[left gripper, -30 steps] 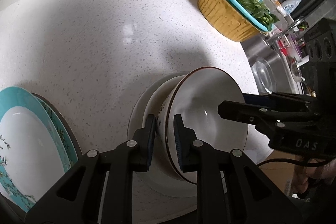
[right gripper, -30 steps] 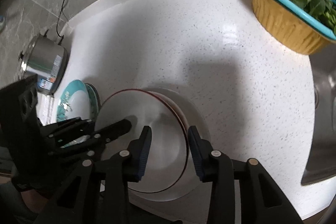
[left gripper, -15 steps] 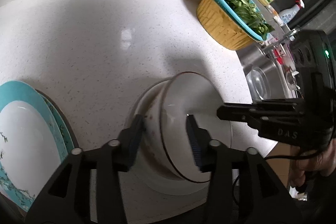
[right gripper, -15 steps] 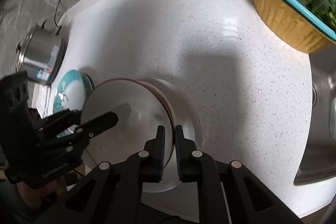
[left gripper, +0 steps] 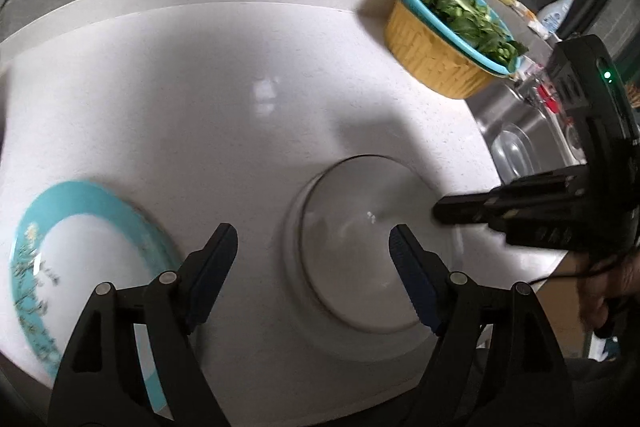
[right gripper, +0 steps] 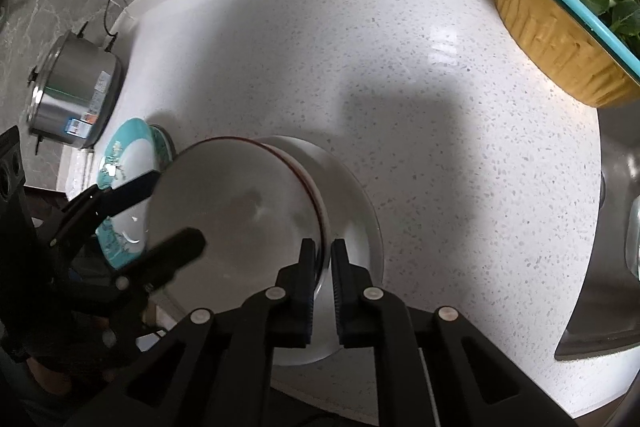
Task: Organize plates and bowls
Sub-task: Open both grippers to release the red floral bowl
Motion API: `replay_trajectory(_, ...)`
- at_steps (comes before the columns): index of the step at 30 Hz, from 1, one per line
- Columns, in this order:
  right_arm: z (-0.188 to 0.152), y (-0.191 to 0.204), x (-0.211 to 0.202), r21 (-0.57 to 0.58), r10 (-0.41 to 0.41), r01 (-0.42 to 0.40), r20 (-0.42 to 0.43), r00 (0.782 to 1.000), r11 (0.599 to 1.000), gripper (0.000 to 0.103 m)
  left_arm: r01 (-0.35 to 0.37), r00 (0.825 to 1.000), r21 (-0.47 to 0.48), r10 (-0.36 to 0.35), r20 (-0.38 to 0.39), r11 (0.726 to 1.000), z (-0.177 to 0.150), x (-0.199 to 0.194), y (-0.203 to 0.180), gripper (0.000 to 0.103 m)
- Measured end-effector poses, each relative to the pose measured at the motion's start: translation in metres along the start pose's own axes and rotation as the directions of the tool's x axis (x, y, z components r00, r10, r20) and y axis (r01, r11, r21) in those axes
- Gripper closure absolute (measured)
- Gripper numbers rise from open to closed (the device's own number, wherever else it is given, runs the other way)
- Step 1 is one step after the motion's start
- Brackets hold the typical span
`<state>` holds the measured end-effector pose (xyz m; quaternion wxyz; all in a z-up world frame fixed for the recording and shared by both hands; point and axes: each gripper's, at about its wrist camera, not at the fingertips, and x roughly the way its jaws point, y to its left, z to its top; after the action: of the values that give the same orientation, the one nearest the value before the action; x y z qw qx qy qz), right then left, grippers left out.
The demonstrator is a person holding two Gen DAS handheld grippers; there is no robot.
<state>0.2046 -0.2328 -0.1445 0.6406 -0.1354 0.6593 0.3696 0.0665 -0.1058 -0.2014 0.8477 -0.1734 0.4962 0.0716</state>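
A white bowl (right gripper: 240,211) with a dark red rim line sits tilted in a wide white plate (right gripper: 360,203) on the speckled counter. My right gripper (right gripper: 323,247) is shut on the bowl's near-right rim, one pad inside and one outside. In the left wrist view it (left gripper: 440,213) reaches in from the right onto the bowl (left gripper: 360,247). My left gripper (left gripper: 312,243) hovers above the bowl's left side, jaws wide and still opening, pads clear of the bowl. Seen from the right wrist, the left gripper (right gripper: 176,209) is spread over the bowl's far-left edge.
Stacked teal-rimmed plates (left gripper: 80,247) (right gripper: 124,155) lie to the left, beside a steel pot (right gripper: 72,95). A yellow basket of greens (left gripper: 440,39) (right gripper: 560,7) stands at the back right. The steel sink (left gripper: 520,131) borders the counter; bottles stand behind it.
My left gripper let go of the bowl's rim, opened wide and drew up and back. My right gripper closed on the opposite rim. The bowl settled lower into the plate.
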Motion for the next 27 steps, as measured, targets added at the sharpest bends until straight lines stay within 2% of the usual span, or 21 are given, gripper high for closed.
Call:
replay_trajectory(5,-0.001,-0.020,-0.018,0.006,-0.006,0.005,0.045,0.999,1.000,0.083,0.003,1.000,-0.055,-0.003,-0.009,0.999,-0.020,-0.019,0.020,0.026)
replay_trajectory(9,-0.002,-0.040,-0.016,-0.017,-0.025,0.026,0.022,0.999,1.000,0.070,-0.020,0.999,-0.080,0.016,-0.048,0.997,-0.032,-0.016,0.025,0.026)
replay_trajectory(14,-0.001,-0.047,-0.005,-0.068,-0.032,0.030,-0.028,0.999,0.997,0.070,-0.058,0.996,-0.102,0.052,-0.066,0.993,-0.044,-0.010,0.025,0.026)
replay_trajectory(23,0.000,-0.040,0.010,-0.150,0.022,-0.033,-0.076,0.997,0.988,0.066,-0.135,0.989,-0.176,0.120,-0.092,0.975,-0.061,0.001,0.026,0.029)
replay_trajectory(25,0.002,-0.039,0.013,-0.169,0.038,-0.053,-0.091,0.995,0.984,0.066,-0.123,0.989,-0.183,0.105,-0.105,0.975,-0.062,0.006,0.024,0.038)
replay_trajectory(27,0.004,-0.035,0.019,-0.179,0.033,-0.051,-0.100,0.994,0.983,0.066,-0.129,0.989,-0.180,0.112,-0.101,0.975,-0.061,0.011,0.022,0.040)
